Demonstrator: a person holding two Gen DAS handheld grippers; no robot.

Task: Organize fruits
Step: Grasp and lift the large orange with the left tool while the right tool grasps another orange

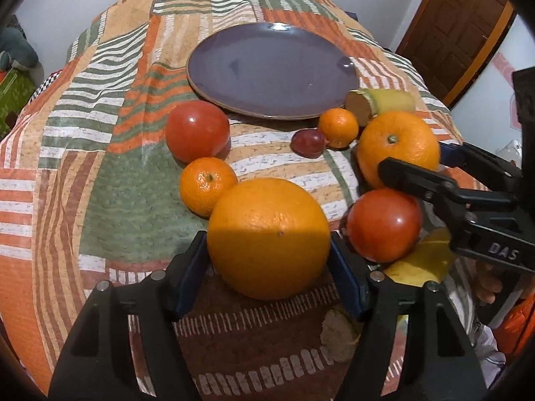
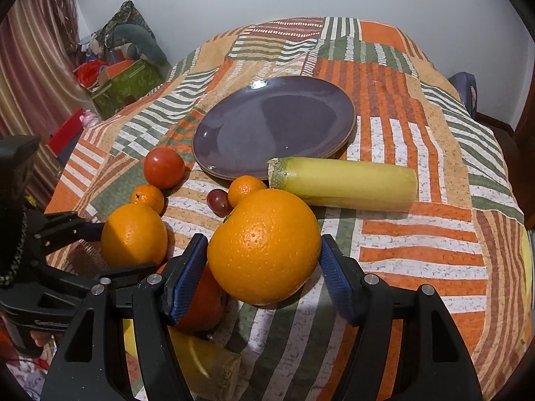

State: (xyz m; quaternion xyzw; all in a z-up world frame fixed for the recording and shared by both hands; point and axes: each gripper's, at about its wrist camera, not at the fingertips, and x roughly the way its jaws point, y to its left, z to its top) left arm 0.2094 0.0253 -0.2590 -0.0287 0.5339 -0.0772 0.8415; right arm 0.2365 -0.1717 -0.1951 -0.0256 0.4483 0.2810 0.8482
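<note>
In the left wrist view, the left gripper (image 1: 269,260) has its jaws spread around a large orange (image 1: 268,238). The blue pads (image 1: 192,272) sit at the fruit's flanks, but whether they press it I cannot tell. The orange sits low on the patchwork cloth (image 1: 100,173), and the empty purple plate (image 1: 272,68) lies straight ahead of it, farther along the finger line. A mandarin (image 1: 208,186) touches the orange's left shoulder, with a tomato (image 1: 197,131) beyond it. To the right, a second tomato (image 1: 384,224) lies just beside the right pad. The right gripper (image 1: 414,167) reaches in from the right edge around a second large orange (image 1: 398,148). Its far finger is mostly hidden behind that fruit. A yellow piece (image 1: 421,260) under the tomato is half covered and hard to name.

In the right wrist view, the right gripper (image 2: 262,269) brackets its large orange (image 2: 264,245) with jaws spread. A sliver of gap shows at the right pad (image 2: 336,275), so I judge it not yet clamped. The plate (image 2: 274,130) lies ahead and slightly left. A small mandarin (image 2: 246,189), a grape (image 2: 218,202) and a long yellow-green squash (image 2: 347,183) lie between, so a lift should come before any forward carry. The left gripper (image 2: 110,250) enters from the left around its orange (image 2: 134,239). The tomato under the left pad is largely hidden.
</note>
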